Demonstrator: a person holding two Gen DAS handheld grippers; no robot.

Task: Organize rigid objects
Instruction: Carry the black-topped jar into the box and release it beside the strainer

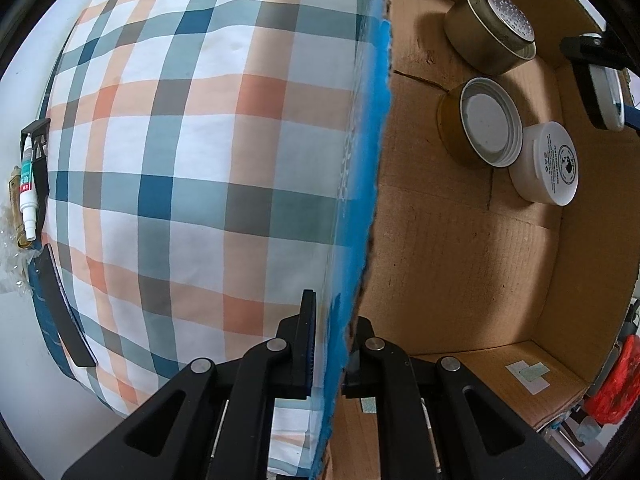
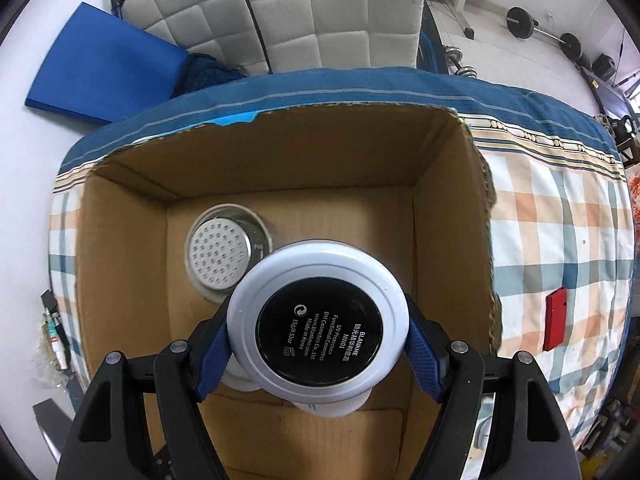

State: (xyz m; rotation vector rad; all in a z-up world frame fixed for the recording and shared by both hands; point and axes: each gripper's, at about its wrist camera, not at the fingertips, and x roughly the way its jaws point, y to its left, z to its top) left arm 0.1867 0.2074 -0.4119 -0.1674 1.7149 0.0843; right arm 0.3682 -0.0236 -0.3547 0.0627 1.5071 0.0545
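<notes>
Your right gripper [image 2: 318, 344] clamps the rigid, slick cosmetics compact [image 2: 318, 326] by its rim; left gripper [image 1: 332, 360] pinches the cardboard box [image 1: 460, 260] wall.

Both views are bright with soft, even daylight and stay sharp across the middle. The fisheye lens bends straight lines and darkens the corners into a black ring. Inside the cardboard box [image 1: 460, 240] soft shadows lie beside the tins [image 1: 486, 30]. The white floor [image 2: 532, 60] looks washed out.
</notes>
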